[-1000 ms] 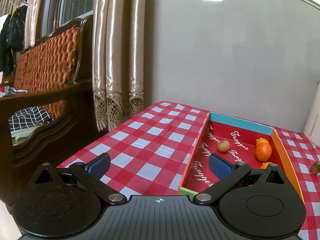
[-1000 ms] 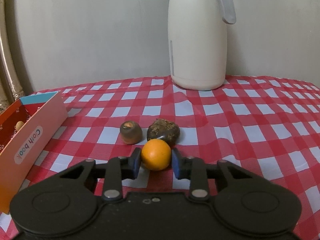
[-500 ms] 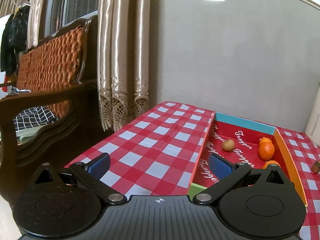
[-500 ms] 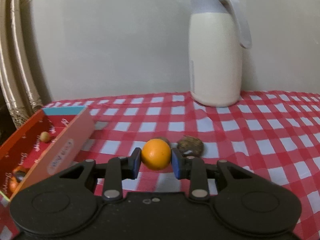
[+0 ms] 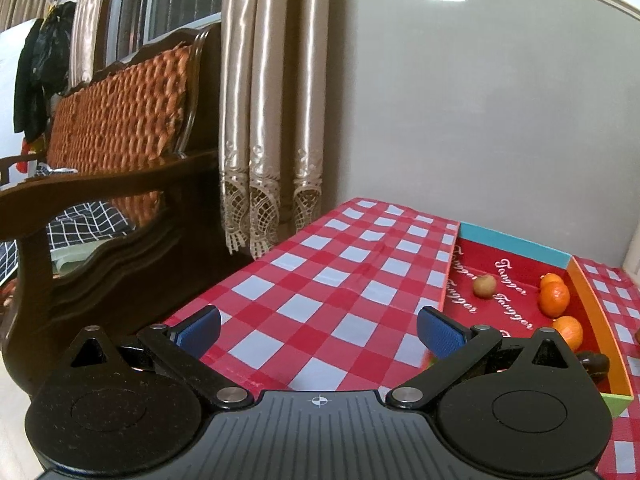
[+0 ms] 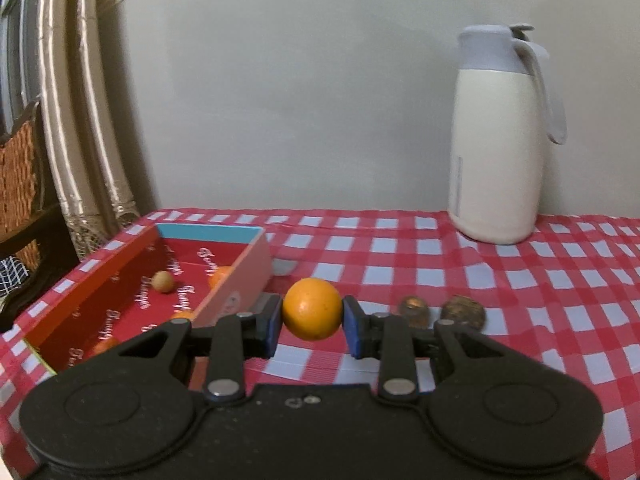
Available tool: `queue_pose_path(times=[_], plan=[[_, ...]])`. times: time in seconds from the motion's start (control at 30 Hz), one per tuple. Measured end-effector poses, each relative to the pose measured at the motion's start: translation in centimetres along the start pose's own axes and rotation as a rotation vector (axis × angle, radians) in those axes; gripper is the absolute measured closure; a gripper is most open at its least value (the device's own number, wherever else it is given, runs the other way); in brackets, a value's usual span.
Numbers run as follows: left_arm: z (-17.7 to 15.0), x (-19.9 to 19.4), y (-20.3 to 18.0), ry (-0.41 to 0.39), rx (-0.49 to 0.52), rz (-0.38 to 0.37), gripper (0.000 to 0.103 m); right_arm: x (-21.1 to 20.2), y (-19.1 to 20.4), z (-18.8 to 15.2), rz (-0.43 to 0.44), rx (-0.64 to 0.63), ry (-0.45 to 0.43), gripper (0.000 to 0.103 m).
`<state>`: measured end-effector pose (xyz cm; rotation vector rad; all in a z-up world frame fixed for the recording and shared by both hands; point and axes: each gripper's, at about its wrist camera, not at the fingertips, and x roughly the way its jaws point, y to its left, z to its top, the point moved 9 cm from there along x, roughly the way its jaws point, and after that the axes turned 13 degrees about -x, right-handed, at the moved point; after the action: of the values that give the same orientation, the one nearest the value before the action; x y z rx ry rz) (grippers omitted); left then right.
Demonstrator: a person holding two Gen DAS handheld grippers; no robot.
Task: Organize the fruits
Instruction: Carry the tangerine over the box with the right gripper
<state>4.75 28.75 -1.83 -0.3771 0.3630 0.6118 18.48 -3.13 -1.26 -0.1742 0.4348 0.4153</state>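
My right gripper (image 6: 313, 322) is shut on an orange (image 6: 312, 309) and holds it above the checkered cloth, just right of the red box (image 6: 120, 276). The box holds a small tan fruit (image 6: 163, 281) and several oranges (image 6: 219, 277). Two brown fruits (image 6: 416, 307) (image 6: 464, 311) lie on the cloth to the right of the held orange. In the left wrist view my left gripper (image 5: 318, 330) is open and empty over the cloth, left of the same box (image 5: 516, 246), where the tan fruit (image 5: 484, 285) and oranges (image 5: 554, 300) show.
A cream thermos jug (image 6: 498, 140) stands at the back right against the wall. A wooden bench with a woven orange back (image 5: 120, 120) and curtains (image 5: 272, 120) stand left of the table. The table's left edge (image 5: 224, 284) runs close to the left gripper.
My right gripper has lifted the orange off the cloth and carried it left towards the box; the brown fruits stay behind. The left gripper has drifted left, away from the box, still open.
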Motion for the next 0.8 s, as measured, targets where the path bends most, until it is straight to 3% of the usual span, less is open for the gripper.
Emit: queue_pose_path(times=[0.8], plan=[[0.2, 0.0, 2.4, 0.001, 0.005, 0.031, 0.0, 0.1, 9.2, 2.3, 0.16, -0.083, -0.056, 0.073]])
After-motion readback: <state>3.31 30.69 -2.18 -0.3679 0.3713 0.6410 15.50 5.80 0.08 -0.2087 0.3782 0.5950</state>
